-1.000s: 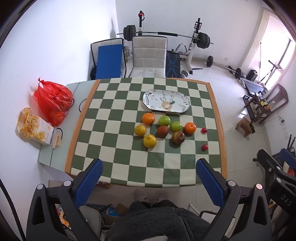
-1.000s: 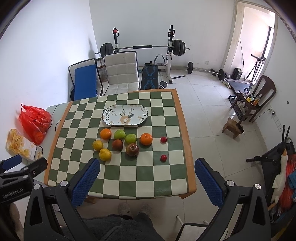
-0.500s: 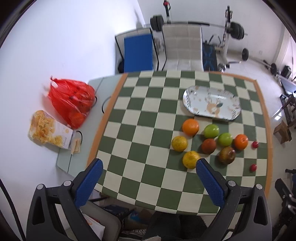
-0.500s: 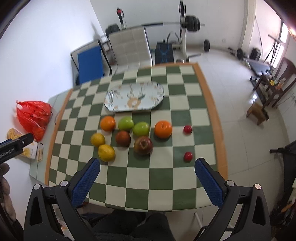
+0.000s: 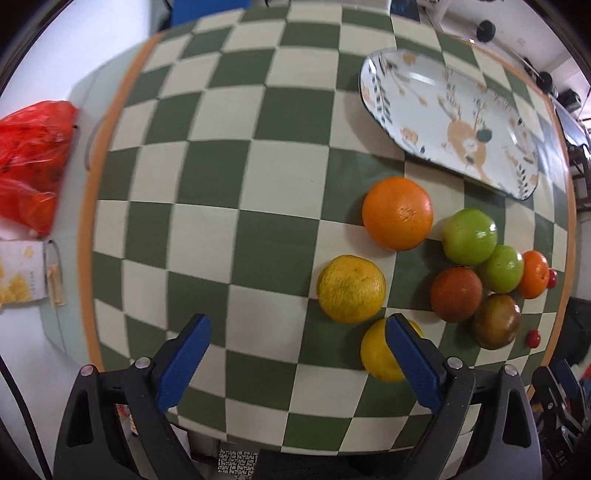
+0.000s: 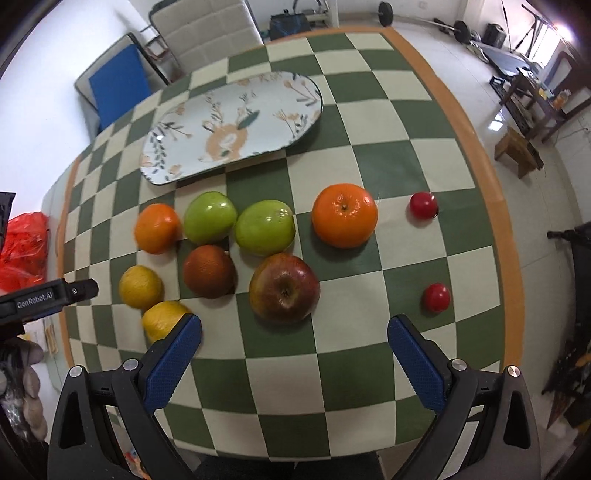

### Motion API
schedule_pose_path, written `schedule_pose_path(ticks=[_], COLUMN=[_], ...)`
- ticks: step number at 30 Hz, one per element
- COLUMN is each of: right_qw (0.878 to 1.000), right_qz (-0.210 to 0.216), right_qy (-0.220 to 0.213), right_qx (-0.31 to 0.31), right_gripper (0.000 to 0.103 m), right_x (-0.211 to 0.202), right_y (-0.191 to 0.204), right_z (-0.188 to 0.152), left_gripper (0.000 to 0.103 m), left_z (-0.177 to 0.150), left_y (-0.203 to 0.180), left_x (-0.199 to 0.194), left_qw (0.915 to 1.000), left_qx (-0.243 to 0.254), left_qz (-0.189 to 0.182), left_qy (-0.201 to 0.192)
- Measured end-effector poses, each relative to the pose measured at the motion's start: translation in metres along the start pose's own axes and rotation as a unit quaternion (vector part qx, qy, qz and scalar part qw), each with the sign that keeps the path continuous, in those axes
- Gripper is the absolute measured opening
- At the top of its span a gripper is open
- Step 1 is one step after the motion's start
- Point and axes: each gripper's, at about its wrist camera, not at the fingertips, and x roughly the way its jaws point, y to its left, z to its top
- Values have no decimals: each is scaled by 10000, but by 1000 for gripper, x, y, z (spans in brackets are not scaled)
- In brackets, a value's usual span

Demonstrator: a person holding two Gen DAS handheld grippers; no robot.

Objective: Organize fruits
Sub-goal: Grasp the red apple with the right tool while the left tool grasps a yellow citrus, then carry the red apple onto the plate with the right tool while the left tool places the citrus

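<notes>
Both grippers have been lowered toward the fruit, jaws spread and empty; the apple lies at twelve o'clock of the right gripper, the nearer one.

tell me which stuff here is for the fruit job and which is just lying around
For the job: oranges, green apples, red apple, yellow citrus, small red fruits, plate.

Lying about: red bag, snack box, chairs.
</notes>
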Motion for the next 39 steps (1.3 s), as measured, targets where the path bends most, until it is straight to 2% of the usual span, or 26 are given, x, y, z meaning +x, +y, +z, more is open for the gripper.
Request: schedule_pose_path(ticks=[6, 14, 16, 18, 21, 28, 31, 39], right_qw=[9995, 9981, 9975, 9970, 9966, 9931, 9933, 9959], right_qz=[-53, -52, -47, -23, 16, 86, 98, -1], right_qy=[236, 541, 640, 697, 733, 1056, 1027, 811], right_qx=[204, 282, 295, 329, 382, 498, 521, 391], right_gripper=[102, 101, 98, 97, 92, 70, 69, 68], right_x=[41, 75, 83, 89, 96, 120, 123, 112], right_y=[5, 10, 11, 11, 12, 11, 12, 23], right_z=[17, 30, 32, 34, 38, 45, 45, 36], left_gripper=[96, 91, 74, 64, 56, 56, 56, 56], left_z=[12, 13, 12, 12, 13, 13, 22, 3], left_y=[-17, -31, -33, -35, -37, -42, -40, -47], left_x=[42, 62, 65, 68, 72, 63, 63, 38], left_qw=[9986, 9958, 9949, 9939, 9929, 9925, 9922, 9920], left_qx=[370, 652, 691, 726, 754, 921, 985, 1103], left_qz=[-195, -488, -546, -602, -708, -664, -648, -593], left_qy=[314, 426, 492, 572, 582, 463, 416, 141])
